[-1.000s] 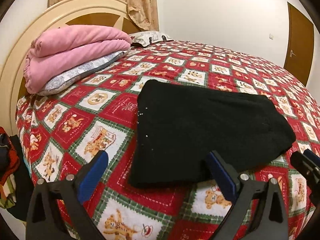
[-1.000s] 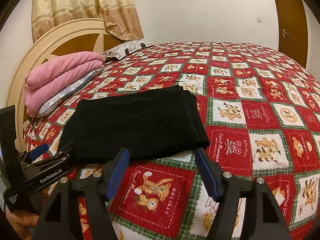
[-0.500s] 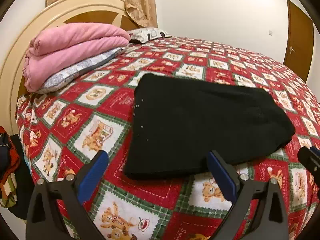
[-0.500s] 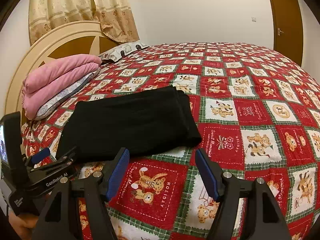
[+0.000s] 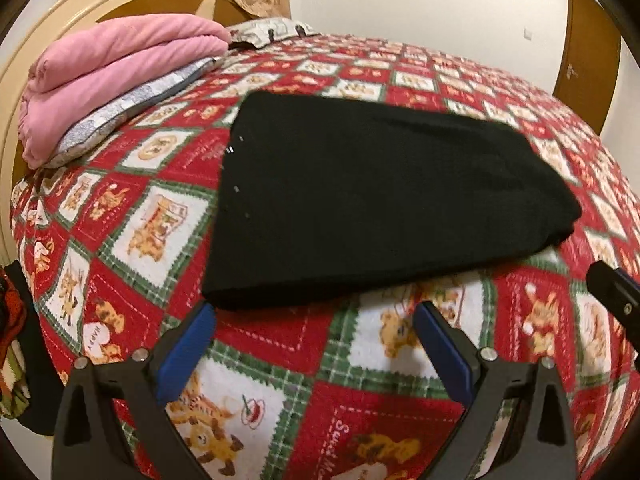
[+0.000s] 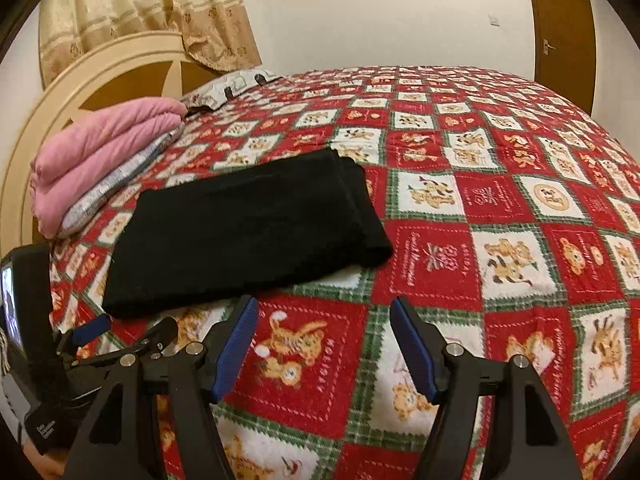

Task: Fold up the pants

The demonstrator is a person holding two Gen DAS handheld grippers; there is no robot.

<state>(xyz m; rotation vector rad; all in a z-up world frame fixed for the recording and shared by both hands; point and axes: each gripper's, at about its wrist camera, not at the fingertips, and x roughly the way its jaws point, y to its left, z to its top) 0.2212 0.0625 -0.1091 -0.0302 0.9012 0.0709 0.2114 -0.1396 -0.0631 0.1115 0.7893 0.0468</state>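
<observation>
The black pants (image 5: 372,204) lie folded into a flat rectangle on the red patchwork bedspread (image 5: 260,332); they also show in the right wrist view (image 6: 244,236). My left gripper (image 5: 316,320) is open and empty, just short of the pants' near edge. My right gripper (image 6: 324,316) is open and empty, near the pants' near right corner, over the bedspread (image 6: 500,216). The left gripper's body shows at the lower left of the right wrist view (image 6: 92,344).
A folded pink blanket (image 5: 112,76) lies on a grey pillow (image 5: 132,108) by the cream headboard (image 5: 24,92). A second pillow (image 6: 228,86) sits at the bed's head. A brown door (image 6: 560,32) stands far right. Clothes (image 5: 12,344) hang off the bed's left side.
Both grippers have drawn back and lowered a little from the pants, which now lie just beyond the fingertips. The pants have not moved. Both grippers stay open.
</observation>
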